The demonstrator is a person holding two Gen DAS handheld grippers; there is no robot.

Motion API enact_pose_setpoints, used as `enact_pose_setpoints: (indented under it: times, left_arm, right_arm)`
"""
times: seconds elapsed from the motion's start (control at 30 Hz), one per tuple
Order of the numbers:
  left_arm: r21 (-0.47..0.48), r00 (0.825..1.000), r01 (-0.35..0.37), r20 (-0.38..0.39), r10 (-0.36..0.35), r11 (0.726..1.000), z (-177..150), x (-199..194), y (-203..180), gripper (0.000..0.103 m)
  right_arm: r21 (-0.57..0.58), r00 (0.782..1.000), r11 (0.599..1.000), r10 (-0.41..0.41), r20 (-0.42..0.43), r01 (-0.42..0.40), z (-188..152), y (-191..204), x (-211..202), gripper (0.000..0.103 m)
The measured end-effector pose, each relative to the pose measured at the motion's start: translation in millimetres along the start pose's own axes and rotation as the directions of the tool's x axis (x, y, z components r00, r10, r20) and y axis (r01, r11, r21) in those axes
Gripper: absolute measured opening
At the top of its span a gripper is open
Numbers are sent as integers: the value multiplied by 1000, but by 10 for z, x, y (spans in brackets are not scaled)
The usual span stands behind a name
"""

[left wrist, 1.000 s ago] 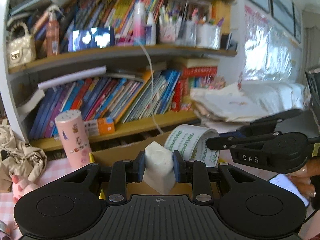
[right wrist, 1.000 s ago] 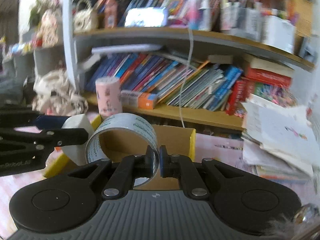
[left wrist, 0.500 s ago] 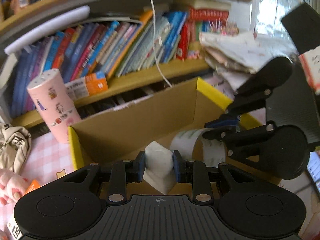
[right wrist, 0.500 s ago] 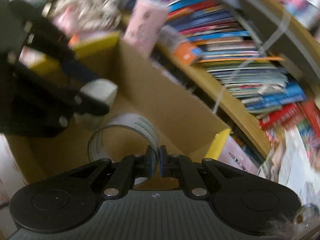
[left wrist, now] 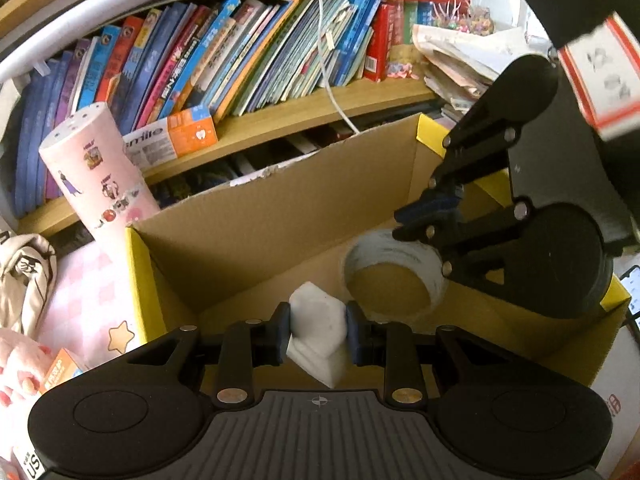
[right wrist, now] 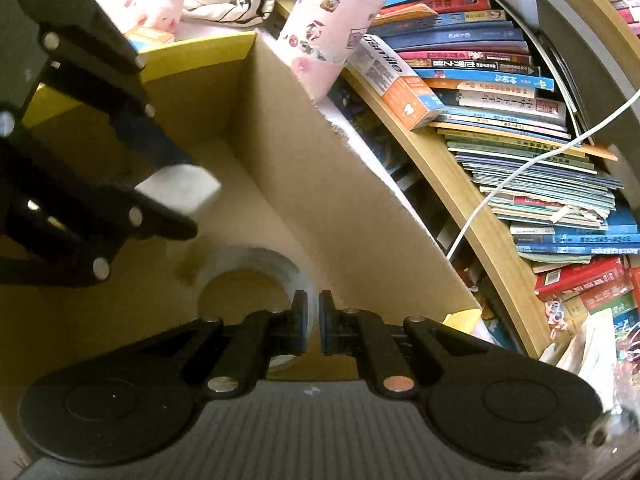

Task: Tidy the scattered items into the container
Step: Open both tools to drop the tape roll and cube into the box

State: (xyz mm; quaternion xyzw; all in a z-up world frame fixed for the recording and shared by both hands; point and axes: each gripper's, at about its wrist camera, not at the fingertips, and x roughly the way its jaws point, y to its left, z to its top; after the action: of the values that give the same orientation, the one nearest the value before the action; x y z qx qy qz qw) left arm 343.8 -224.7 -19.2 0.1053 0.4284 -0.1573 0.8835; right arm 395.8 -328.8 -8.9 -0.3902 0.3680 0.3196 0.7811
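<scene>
Right now my left gripper point(left wrist: 318, 330) is clamped on a small white angular block point(left wrist: 317, 328), both blue pads pressed flat against its sides, and I have it held inside the open brown cardboard box with yellow-edged flaps point(left wrist: 248, 216), low over the box floor. From the right wrist camera the same block point(right wrist: 180, 192) shows blurred between the left gripper's fingers point(right wrist: 168, 228).

My right gripper point(right wrist: 313, 326) is down in the same box point(right wrist: 320, 184), its fingers parted only by a narrow gap. The roll of clear packing tape with a brown cardboard core point(right wrist: 248, 280) sits blurred just beyond and below the fingertips. The left finger's pad looks to sit inside or over the ring's edge, but I cannot tell whether the pads are touching it. In the left view the tape roll point(left wrist: 394, 276) lies near the right side of the box floor, directly under the right gripper point(left wrist: 424, 216).

Behind the box stands a pink cylindrical container with cartoon stickers point(left wrist: 96, 172), beside a wooden shelf of leaning books point(left wrist: 240, 60) with a white and orange carton point(left wrist: 172, 138) lying in front of them.
</scene>
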Motion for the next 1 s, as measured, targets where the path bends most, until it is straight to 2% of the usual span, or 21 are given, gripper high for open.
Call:
enact_pose_setpoints:
  times: [0.17, 0.23, 0.3, 0.33, 0.4, 0.47, 0.6, 1.0]
  left_arm:
    - [-9, 1000, 2, 6, -2, 1000, 10, -3, 24, 34]
    - [-3, 1000, 0, 22, 0, 1000, 17, -35, 19, 41]
    - [-2, 999, -4, 49, 5, 1000, 30, -97, 9, 58]
    - [-4, 998, -3, 62, 3, 1000, 36, -134, 6, 61]
    - [-9, 996, 4, 87, -3, 1000, 49, -210, 1, 67]
    - [-7, 994, -4, 108, 5, 1000, 40, -293, -12, 69]
    - [-14, 989, -20, 146, 21, 1000, -18, -470, -32, 71]
    - [-91, 963, -41, 262, 63, 995, -347, -1118, -66, 76]
  right_arm:
    - [45, 1000, 999, 2, 24, -3, 17, -77, -8, 7]
    - [63, 999, 998, 6, 34, -8, 10, -98, -39, 9]
    - [80, 999, 997, 11, 44, -15, -8, -98, -92, 15]
    - [85, 999, 996, 14, 49, -18, -16, -89, -118, 20]
    - [87, 998, 996, 17, 58, -22, -32, -64, -174, 23]
    - [92, 998, 996, 9, 70, -16, -43, -40, -241, 24]
    - [115, 995, 993, -11, 97, 0, -66, -17, -367, 35]
    - [173, 988, 983, -81, 130, 58, -208, 143, -753, 39]
